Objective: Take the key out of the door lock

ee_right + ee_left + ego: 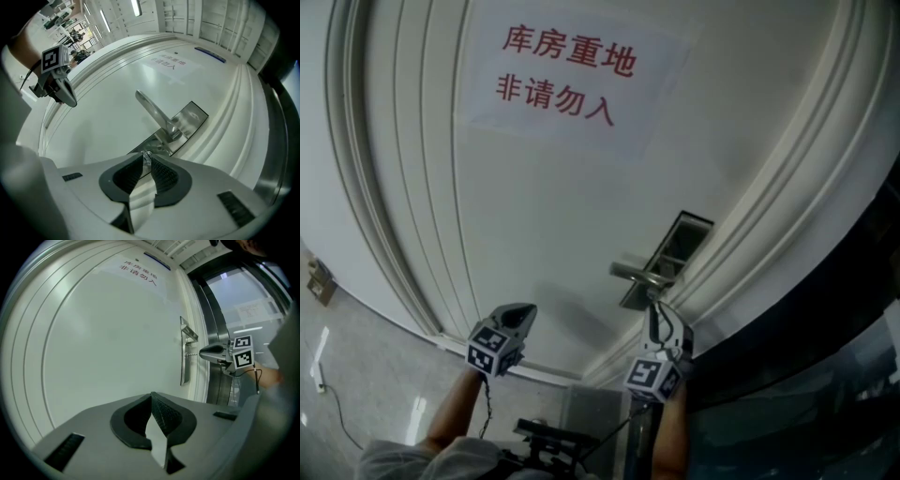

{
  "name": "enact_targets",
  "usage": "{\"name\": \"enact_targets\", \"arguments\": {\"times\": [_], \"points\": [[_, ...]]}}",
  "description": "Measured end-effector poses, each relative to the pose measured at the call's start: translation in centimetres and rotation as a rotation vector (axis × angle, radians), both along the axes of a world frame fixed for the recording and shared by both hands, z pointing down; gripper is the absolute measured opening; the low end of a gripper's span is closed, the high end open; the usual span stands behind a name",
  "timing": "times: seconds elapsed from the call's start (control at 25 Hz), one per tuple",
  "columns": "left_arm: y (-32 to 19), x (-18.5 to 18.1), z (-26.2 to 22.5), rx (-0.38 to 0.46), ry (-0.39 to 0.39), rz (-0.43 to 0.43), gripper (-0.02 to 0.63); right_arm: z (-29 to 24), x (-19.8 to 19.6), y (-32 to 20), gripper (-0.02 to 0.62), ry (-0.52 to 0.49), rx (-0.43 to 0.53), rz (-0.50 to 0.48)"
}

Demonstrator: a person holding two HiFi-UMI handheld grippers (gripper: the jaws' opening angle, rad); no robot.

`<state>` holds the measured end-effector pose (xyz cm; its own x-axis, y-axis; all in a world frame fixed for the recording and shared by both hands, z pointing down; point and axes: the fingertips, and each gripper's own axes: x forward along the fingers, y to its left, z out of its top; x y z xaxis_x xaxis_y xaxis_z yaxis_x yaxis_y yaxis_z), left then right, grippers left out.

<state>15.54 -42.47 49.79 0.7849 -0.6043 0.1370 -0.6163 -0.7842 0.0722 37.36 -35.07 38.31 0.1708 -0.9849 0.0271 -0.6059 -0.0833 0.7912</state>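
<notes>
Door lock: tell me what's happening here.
A person works at a white door with a gripper in each hand. The right gripper is up against the lock plate, just below the handle. The key, in the lock, sits between its fingers, which stand slightly apart rather than clamped. The key is not out yet. The left gripper hangs shut and empty, well clear of the lock.

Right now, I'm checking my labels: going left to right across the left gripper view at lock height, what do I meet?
white door -> lock plate -> key -> right gripper -> person's hand
</notes>
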Motion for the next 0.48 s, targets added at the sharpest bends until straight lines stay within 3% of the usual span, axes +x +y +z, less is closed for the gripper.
{"name": "enact_targets", "arguments": {"times": [0.48], "points": [[-1.0, -0.5, -0.2, 0.000, 0.008, -0.009, -0.008, 1.3, 0.6, -2.1, 0.115, 0.100, -0.060, 0.027]]}}
